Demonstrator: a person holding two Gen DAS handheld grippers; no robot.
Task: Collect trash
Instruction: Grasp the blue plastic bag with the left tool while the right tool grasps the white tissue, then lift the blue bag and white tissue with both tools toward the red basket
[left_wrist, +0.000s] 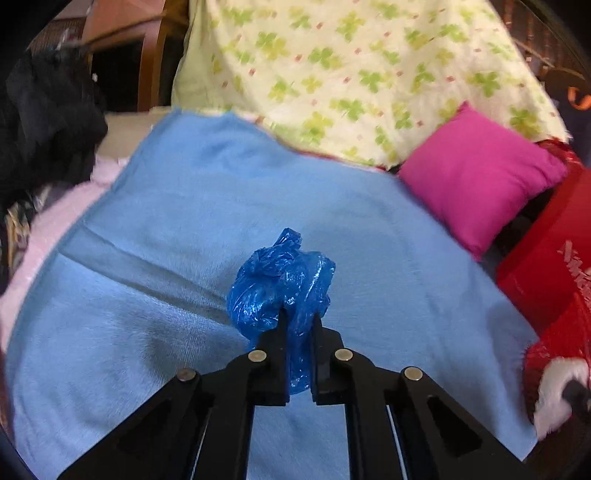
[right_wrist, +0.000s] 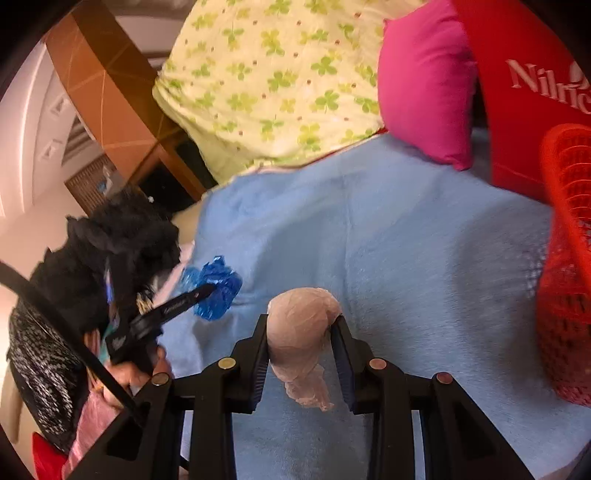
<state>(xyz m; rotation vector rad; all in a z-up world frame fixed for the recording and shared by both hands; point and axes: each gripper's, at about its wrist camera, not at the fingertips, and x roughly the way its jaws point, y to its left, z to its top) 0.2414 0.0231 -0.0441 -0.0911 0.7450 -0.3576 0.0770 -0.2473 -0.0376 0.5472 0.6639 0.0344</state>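
Observation:
A crumpled blue plastic bag (left_wrist: 280, 288) sits pinched between the black fingers of my left gripper (left_wrist: 300, 317), just above a light blue blanket (left_wrist: 184, 221). The right wrist view shows that same blue bag (right_wrist: 216, 291) at the left, with the left gripper (right_wrist: 212, 288) shut on it. My right gripper (right_wrist: 301, 321) is shut on a crumpled pale pink plastic bag (right_wrist: 299, 332), whose tail hangs down between the fingers. A red mesh basket (right_wrist: 565, 258) stands at the right edge of the blanket (right_wrist: 406, 240).
A magenta cushion (left_wrist: 476, 177) and a clover-print quilt (left_wrist: 351, 74) lie at the back. A red bag with white lettering (right_wrist: 524, 92) leans behind the basket. Dark clothing (right_wrist: 110, 240) is piled at the left, near a person's hand (right_wrist: 136, 373). A wooden chair (right_wrist: 110, 92) stands beyond.

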